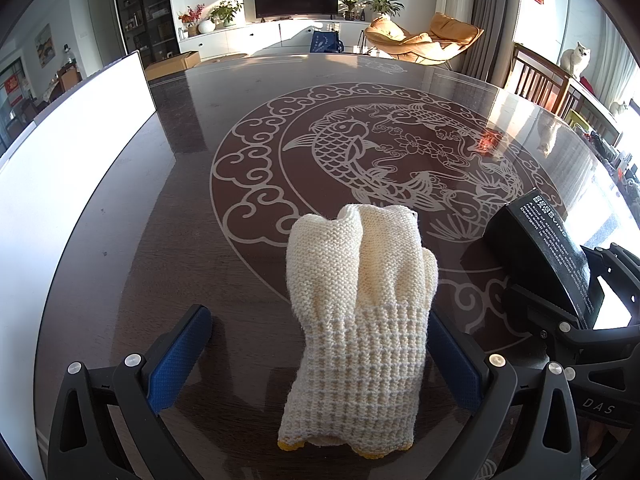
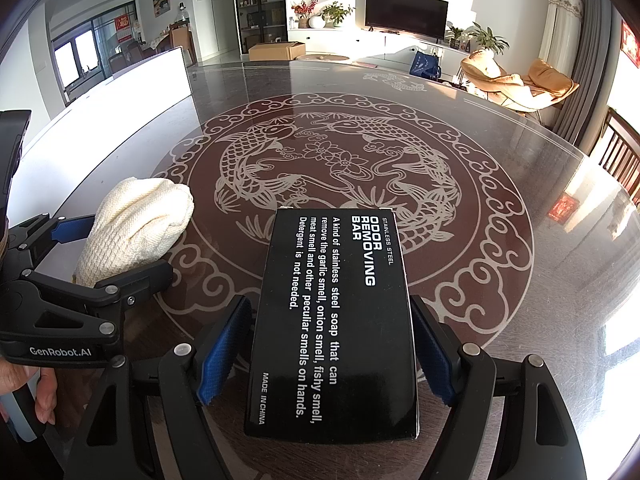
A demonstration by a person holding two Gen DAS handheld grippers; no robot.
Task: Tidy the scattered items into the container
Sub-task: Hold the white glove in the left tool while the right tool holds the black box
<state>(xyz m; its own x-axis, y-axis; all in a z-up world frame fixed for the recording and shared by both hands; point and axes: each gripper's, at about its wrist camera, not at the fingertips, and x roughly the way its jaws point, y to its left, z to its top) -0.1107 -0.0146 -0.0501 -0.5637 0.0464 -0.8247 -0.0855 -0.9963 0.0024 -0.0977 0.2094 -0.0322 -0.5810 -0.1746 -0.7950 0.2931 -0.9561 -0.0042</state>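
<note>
A: From the left wrist, what is the left gripper doing?

B: Its blue pads are standing apart around a cream knitted glove lying on the dark glossy table with the fish medallion; only the right pad is touching it. The white container wall is running along the left edge, with bare tabletop ahead.

A: And from the right wrist?

B: The right gripper is clamping a black rectangular soap box. Open table is stretching to the far rim.
</note>
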